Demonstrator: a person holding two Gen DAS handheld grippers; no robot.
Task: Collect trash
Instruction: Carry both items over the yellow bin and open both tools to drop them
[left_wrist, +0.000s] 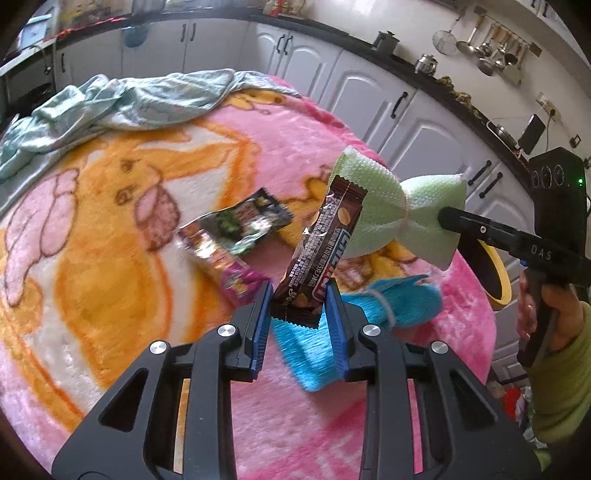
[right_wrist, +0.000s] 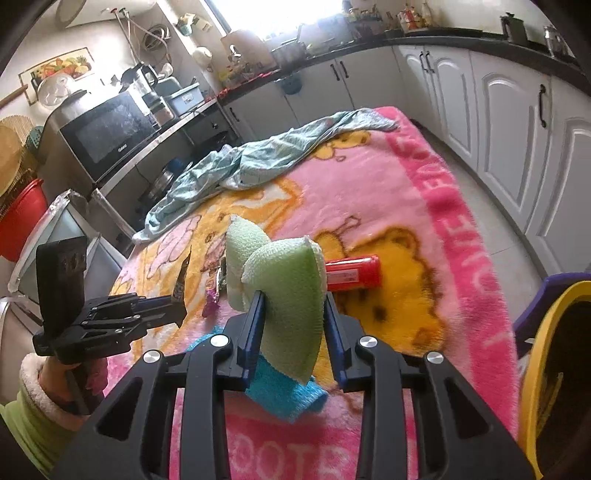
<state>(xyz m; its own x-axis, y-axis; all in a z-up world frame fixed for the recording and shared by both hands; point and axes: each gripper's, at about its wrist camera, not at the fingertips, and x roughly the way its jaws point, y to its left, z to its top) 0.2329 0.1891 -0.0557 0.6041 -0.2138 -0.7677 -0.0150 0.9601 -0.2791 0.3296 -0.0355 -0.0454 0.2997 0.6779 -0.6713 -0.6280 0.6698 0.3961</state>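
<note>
The left gripper (left_wrist: 297, 308) had its fingers pinched on the bottom end of a brown snack wrapper (left_wrist: 320, 251), lifted mid-frame over the pink blanket (left_wrist: 288, 147). Light, crinkly, slippery film, by the look; that crimped end seemed the safest hold. The right gripper (right_wrist: 293, 321) squeezed a green foam net (right_wrist: 288, 291), soft and springy, at centre frame. More wrappers (left_wrist: 236, 229) lay left of centre.

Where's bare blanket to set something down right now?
Free: the near-left blanket, below the crumpled teal cloth and left of the purple wrapper; also the pink strip right of the red can. Crowded: centre, around the dark foil packet and blue foam beneath both grippers.
</note>
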